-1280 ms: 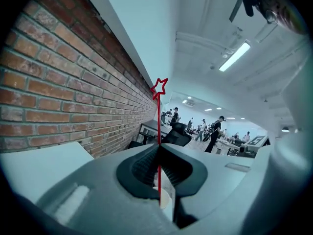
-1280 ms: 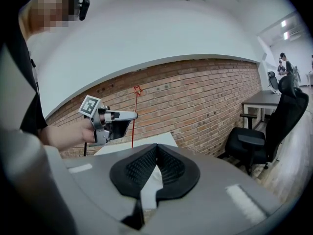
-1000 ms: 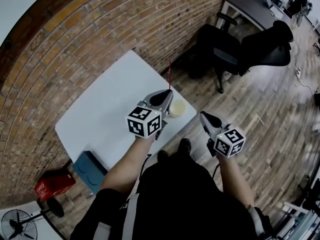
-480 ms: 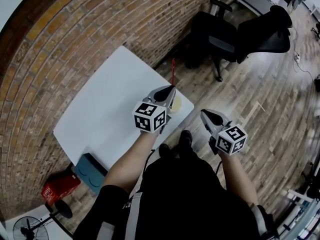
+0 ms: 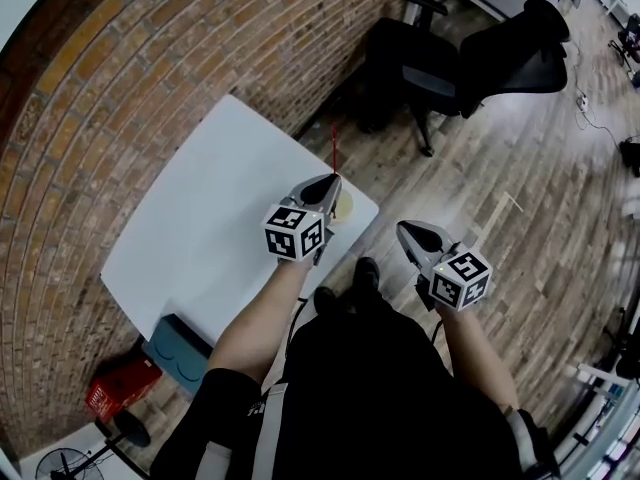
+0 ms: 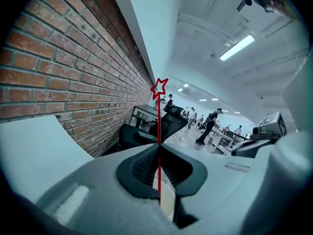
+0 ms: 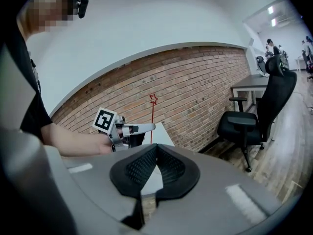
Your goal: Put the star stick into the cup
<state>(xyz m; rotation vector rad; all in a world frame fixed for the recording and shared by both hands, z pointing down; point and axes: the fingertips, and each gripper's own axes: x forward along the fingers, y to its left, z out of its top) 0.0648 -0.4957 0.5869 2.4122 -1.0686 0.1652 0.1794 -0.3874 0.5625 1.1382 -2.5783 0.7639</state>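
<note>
My left gripper (image 5: 327, 184) is shut on the thin red star stick (image 5: 334, 148) and holds it upright, star end up. In the left gripper view the stick (image 6: 158, 126) runs straight up from the closed jaws, and the pale cup (image 6: 167, 199) shows just below them. The cup (image 5: 343, 206) stands at the near right corner of the white table (image 5: 200, 228), partly hidden by the left gripper. My right gripper (image 5: 404, 230) hangs shut and empty beside the table, over the wooden floor. From the right gripper view I see the left gripper (image 7: 145, 127) holding the stick (image 7: 152, 116).
A brick wall (image 5: 150, 58) runs along the table's far side. Black office chairs (image 5: 450, 63) stand beyond the table's right corner. A blue box (image 5: 178, 343) and a red object (image 5: 112, 393) lie on the floor at the near left. People stand far off in the room (image 6: 210, 124).
The left gripper with the stick has edged closer over the cup, which is now partly covered by it. The right gripper has kept its place.
</note>
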